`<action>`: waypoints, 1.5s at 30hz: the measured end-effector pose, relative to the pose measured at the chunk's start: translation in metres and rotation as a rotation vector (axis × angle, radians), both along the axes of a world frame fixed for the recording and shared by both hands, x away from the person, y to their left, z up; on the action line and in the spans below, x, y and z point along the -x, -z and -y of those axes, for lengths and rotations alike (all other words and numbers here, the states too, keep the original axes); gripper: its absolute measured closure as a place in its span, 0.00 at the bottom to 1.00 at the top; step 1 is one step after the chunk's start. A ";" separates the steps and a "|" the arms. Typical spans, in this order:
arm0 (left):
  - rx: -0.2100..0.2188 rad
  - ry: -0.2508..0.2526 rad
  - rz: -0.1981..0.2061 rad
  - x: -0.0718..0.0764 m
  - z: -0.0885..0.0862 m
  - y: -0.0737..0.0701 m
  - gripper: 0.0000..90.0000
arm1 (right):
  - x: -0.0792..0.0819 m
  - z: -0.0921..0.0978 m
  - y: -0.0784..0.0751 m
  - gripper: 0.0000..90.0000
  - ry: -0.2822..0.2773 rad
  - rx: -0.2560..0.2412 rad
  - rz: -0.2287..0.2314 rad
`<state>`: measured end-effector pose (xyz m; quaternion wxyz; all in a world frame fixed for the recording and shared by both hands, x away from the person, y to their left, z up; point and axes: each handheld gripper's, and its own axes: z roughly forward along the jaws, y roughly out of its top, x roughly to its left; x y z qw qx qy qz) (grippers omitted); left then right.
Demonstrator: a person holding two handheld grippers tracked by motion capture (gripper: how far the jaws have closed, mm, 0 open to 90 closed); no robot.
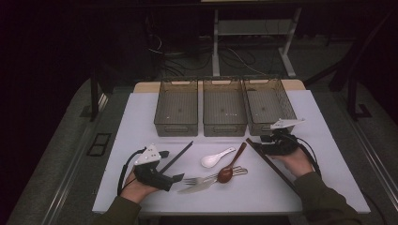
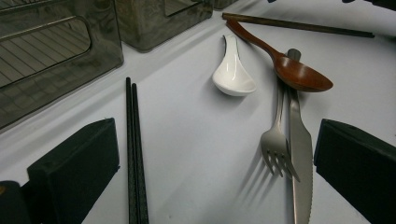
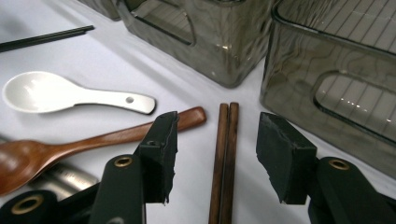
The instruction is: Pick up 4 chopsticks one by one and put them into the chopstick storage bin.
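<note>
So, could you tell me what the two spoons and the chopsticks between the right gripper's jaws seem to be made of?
White spoon: likely glazed ceramic, though possibly melamine; it is glossy with sharp highlights. Brown spoon: apparently lacquered wood, reddish with a soft sheen. Brown chopsticks: seemingly wood, dark brown with faint lengthwise grain, fairly matte.

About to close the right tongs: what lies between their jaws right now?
In the right gripper view, the brown chopsticks lie on the table between the open right tongs, touching neither jaw.
</note>
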<state>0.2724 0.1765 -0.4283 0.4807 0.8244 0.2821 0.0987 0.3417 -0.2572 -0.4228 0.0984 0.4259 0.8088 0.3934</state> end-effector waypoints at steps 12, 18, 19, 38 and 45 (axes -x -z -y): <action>-0.002 -0.013 -0.003 0.003 -0.003 0.000 0.00 | 0.021 0.014 -0.005 0.53 -0.028 -0.002 -0.013; 0.001 -0.019 -0.005 0.004 -0.005 0.000 0.00 | 0.029 0.021 -0.008 0.53 -0.037 0.012 -0.024; 0.001 -0.020 -0.005 0.004 -0.005 0.000 0.00 | 0.030 0.022 -0.008 0.53 -0.037 0.017 -0.029; 0.015 -0.012 -0.001 0.004 -0.004 -0.001 0.00 | 0.052 0.046 -0.015 0.60 -0.028 0.091 -0.111; 0.011 -0.012 -0.003 0.004 -0.005 -0.001 0.00 | 0.055 0.043 -0.013 0.66 -0.063 0.174 -0.162</action>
